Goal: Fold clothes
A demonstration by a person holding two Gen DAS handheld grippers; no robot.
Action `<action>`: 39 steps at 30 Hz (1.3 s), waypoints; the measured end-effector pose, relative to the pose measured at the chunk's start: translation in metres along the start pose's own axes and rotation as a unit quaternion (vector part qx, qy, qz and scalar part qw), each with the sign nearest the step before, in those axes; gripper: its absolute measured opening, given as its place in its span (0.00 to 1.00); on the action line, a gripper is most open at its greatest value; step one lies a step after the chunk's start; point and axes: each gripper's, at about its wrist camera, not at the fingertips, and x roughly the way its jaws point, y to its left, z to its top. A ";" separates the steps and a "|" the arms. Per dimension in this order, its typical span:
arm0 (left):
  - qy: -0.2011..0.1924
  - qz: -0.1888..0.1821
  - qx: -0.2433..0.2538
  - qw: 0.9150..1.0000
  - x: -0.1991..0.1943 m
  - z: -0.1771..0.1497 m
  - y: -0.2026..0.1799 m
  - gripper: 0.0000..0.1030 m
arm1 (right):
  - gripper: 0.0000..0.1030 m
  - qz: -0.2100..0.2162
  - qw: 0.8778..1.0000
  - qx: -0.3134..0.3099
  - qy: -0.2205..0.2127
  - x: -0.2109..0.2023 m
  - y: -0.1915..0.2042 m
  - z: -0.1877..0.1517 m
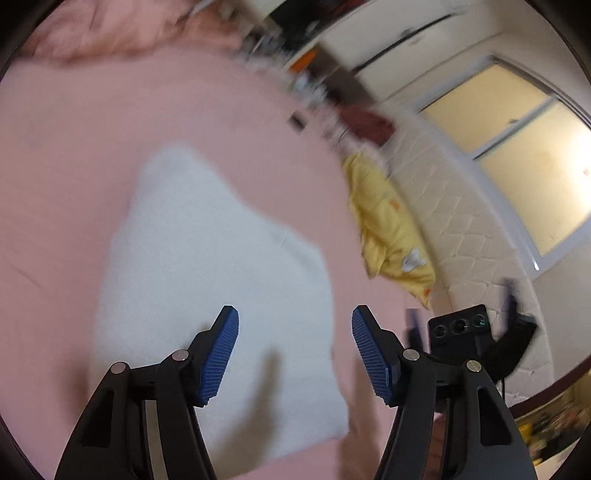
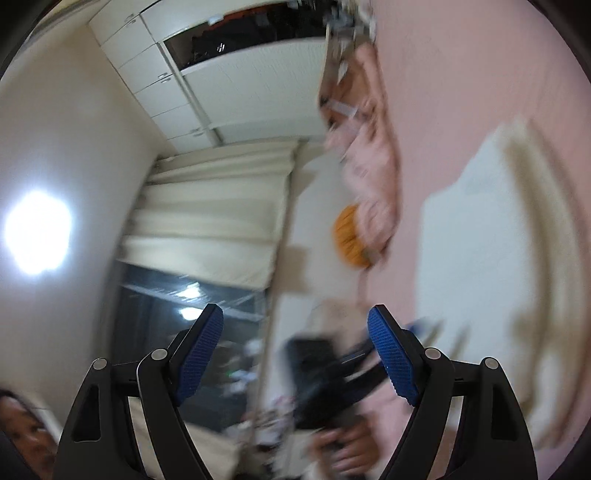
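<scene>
A white garment [image 1: 207, 266] lies folded flat on the pink bed sheet [image 1: 74, 147], blurred by motion. My left gripper [image 1: 294, 350] is open and empty, held above the garment's near right part. My right gripper [image 2: 295, 354] is open and empty, tilted sideways toward the room; the same white garment [image 2: 480, 240] shows at its right on the pink sheet [image 2: 461, 74]. The right gripper also shows in the left wrist view [image 1: 461, 328] past the garment's right edge, and the left gripper shows blurred in the right wrist view [image 2: 332, 369].
A yellow blanket [image 1: 388, 229] lies at the bed's right edge by a quilted headboard [image 1: 461, 221]. A crumpled pink quilt [image 1: 110, 29] lies at the far side. A white wardrobe [image 2: 229, 85], curtains [image 2: 214, 214] and a dark window [image 2: 177, 314] stand beyond the bed.
</scene>
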 end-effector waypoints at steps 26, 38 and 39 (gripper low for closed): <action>-0.011 0.138 0.054 0.989 -0.096 -0.082 0.030 0.79 | 0.77 -0.517 0.791 -0.319 0.070 0.181 -0.029 -0.020; 0.048 0.068 0.078 0.993 0.019 -0.025 0.035 0.21 | 0.78 -0.540 0.793 -0.281 0.002 0.058 0.018 -0.082; 0.055 0.074 0.068 0.993 0.027 -0.026 0.042 0.04 | 0.78 -0.535 0.801 -0.269 -0.005 0.049 0.023 -0.082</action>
